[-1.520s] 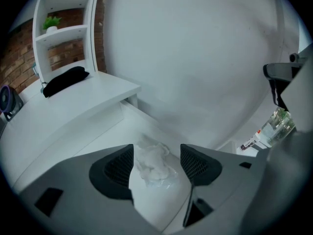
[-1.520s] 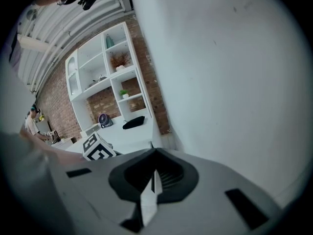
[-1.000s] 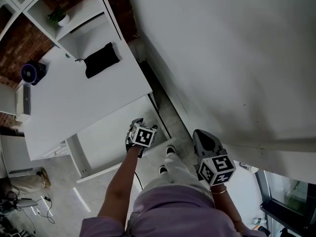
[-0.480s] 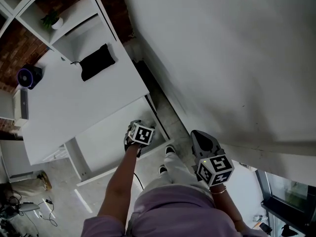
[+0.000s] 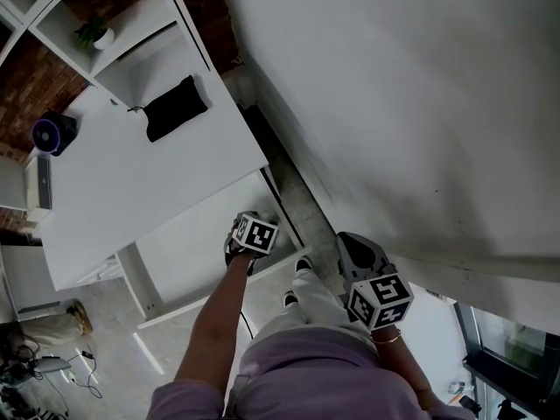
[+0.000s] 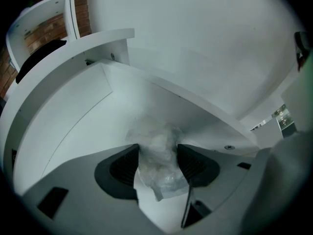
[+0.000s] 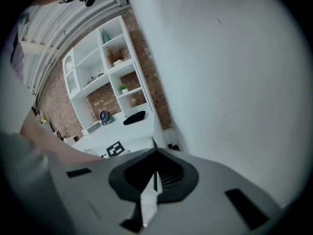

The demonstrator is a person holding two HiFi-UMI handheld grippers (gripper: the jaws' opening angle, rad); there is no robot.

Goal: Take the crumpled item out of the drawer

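Observation:
The crumpled item (image 6: 159, 151), a wad of clear plastic film, lies on the floor of the open white drawer (image 6: 73, 126) under the desk. My left gripper (image 6: 157, 155) points steeply down into the drawer and straddles the wad. Its jaws have just been closing; the wad fills the gap and reaches both pads without being squeezed. In the head view only the marker cube of the left gripper (image 5: 255, 234) shows over the drawer (image 5: 188, 243). My right gripper (image 7: 155, 155) is shut with nothing in it, held off to the right (image 5: 360, 259) near the wall.
A white desk (image 5: 131, 182) spans the drawer, with a black pouch (image 5: 177, 108) and a small round fan (image 5: 51, 134) on it. White shelving with a potted plant (image 5: 92, 35) stands behind. A large white wall (image 5: 420, 103) fills the right. The person's shoes (image 5: 302, 267) stand beside the drawer.
The left gripper has sunk a little deeper into the drawer. The right gripper has stayed about where it was.

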